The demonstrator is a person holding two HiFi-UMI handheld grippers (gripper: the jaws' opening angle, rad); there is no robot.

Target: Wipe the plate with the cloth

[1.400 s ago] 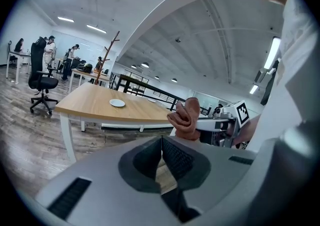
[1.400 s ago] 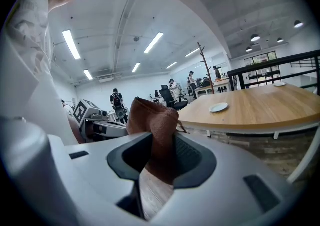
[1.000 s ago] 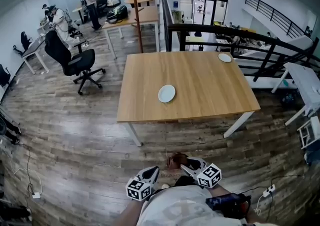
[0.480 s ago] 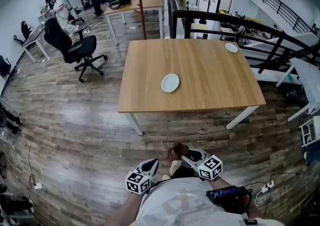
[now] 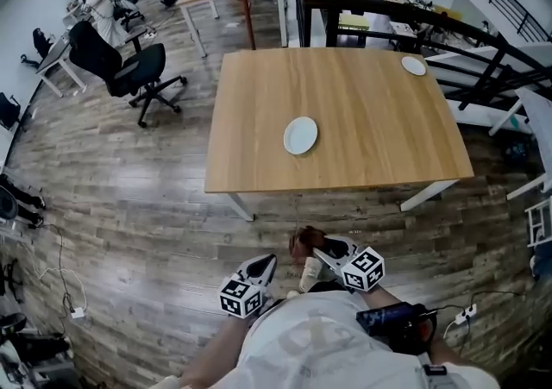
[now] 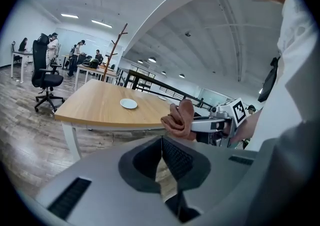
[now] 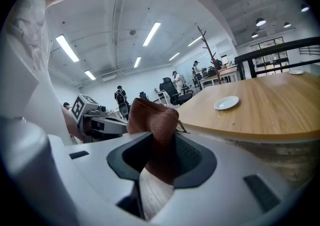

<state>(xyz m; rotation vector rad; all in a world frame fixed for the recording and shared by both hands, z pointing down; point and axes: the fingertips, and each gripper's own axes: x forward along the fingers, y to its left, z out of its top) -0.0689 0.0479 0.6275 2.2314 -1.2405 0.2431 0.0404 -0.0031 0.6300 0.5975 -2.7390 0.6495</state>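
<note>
Cloth (image 7: 152,120), soft and limp, is bunching in my clamped right fingers (image 7: 193,158) while my left fingers (image 6: 176,158) are resting closed, empty.

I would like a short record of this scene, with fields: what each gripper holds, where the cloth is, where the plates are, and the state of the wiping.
left gripper: jaws together, nothing between them
right gripper: shut on the brown cloth
plate: white, near the middle of the wooden table, untouched
second plate: far right corner of the same table
wiping: not yet begun; both grippers are held short of the table's near edge, above the floor
</note>
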